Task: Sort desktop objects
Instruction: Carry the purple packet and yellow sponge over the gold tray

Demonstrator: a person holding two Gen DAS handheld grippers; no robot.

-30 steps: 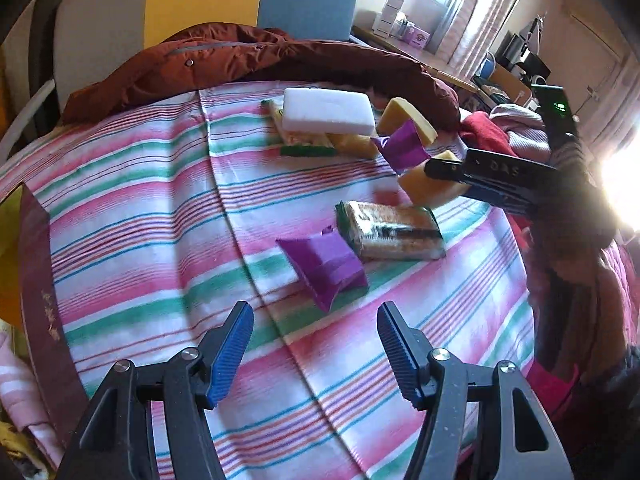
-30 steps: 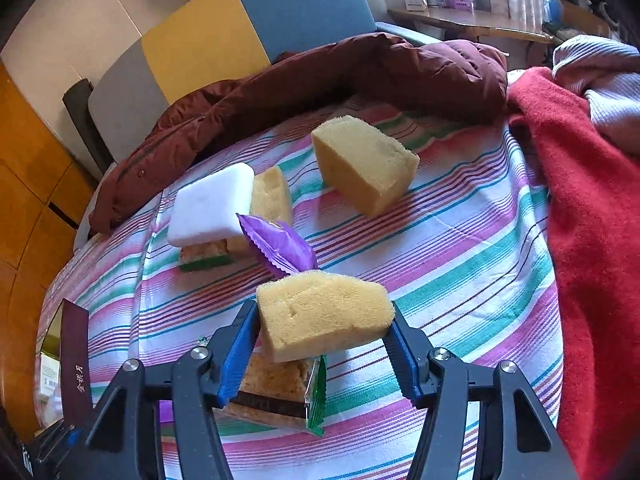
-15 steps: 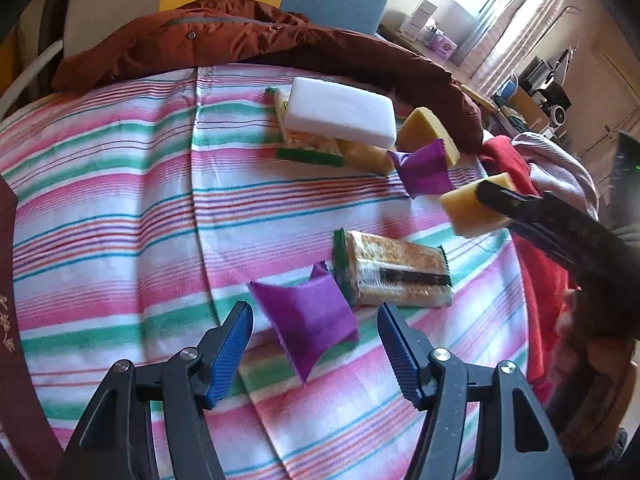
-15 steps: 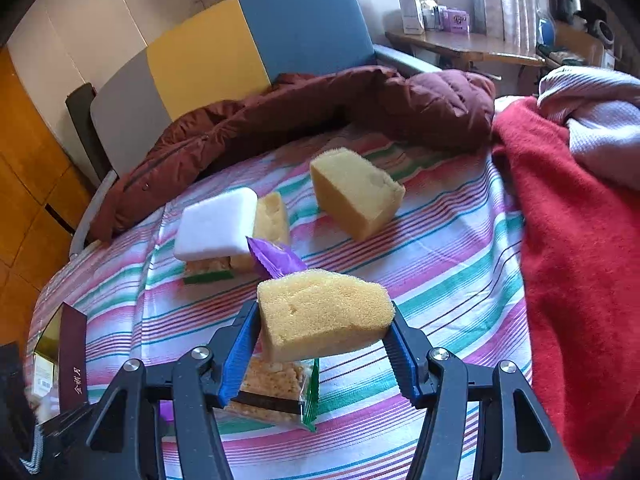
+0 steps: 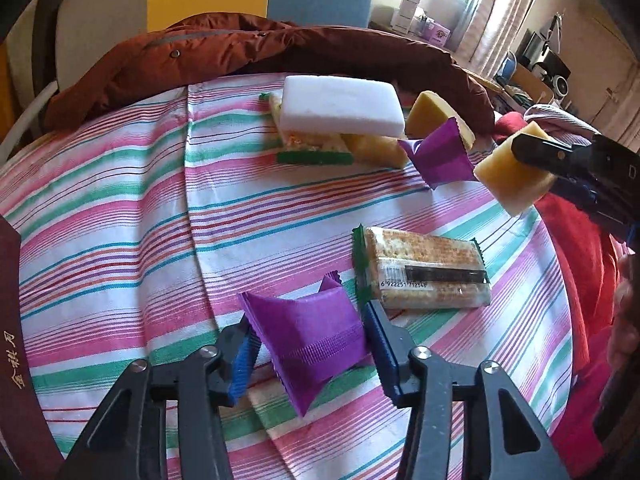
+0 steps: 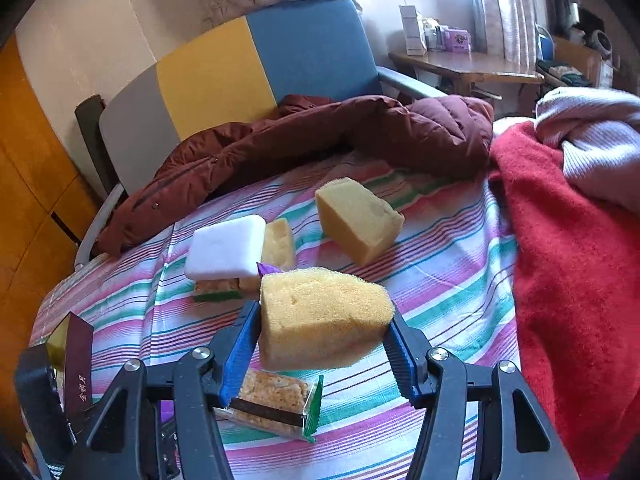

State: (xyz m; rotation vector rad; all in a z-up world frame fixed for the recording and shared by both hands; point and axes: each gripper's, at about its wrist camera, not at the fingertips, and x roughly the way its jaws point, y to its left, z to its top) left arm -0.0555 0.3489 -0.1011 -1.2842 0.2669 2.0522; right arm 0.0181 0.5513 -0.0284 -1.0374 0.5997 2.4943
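My left gripper [image 5: 308, 328] is down on the striped cloth with its jaws closing; both blue pads press the sides of a purple packet [image 5: 316, 360]. Just beyond it lies a green-edged cracker packet [image 5: 424, 268]. Further back, a white block [image 5: 340, 106] rests on another cracker packet [image 5: 312, 144], with a second purple packet [image 5: 440, 156] beside it. My right gripper [image 6: 322, 320] is shut on a yellow sponge [image 6: 320, 312] and holds it above the cloth. Another yellow sponge [image 6: 356, 220] sits on the cloth behind.
A maroon jacket [image 5: 240, 52] lies along the far edge of the striped cloth [image 5: 120, 200], in front of a grey, yellow and blue chair [image 6: 240, 68]. A red blanket [image 6: 580, 260] covers the right side. A dark red box [image 5: 16, 360] stands at the left edge.
My left gripper came down over the near purple packet and its jaws closed onto it. My right gripper rose slightly, still holding the yellow sponge.
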